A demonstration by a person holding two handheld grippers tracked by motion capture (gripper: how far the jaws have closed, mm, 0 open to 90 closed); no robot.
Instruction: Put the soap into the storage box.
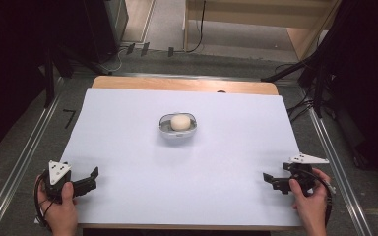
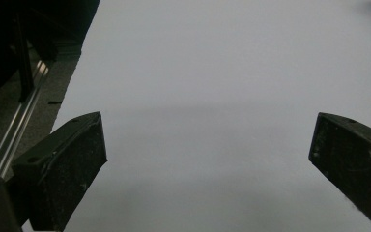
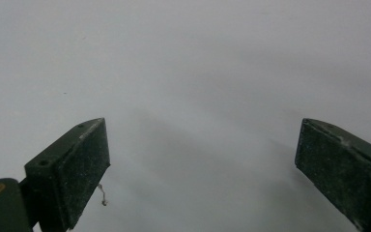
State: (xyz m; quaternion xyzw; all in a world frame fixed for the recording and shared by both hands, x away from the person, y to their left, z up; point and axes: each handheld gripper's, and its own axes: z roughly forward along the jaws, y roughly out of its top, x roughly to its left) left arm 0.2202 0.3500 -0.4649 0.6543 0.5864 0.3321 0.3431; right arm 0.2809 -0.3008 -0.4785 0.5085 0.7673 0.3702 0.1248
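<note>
One white sheet [image 1: 142, 162] over wooden table [image 1: 177, 83]

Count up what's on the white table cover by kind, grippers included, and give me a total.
Grippers: 2, the left gripper and the right gripper, both open and empty
Bowls: 1, the small clear bowl
Round pale items: 1, a dough-like ball inside the bowl
Total: 4
</note>
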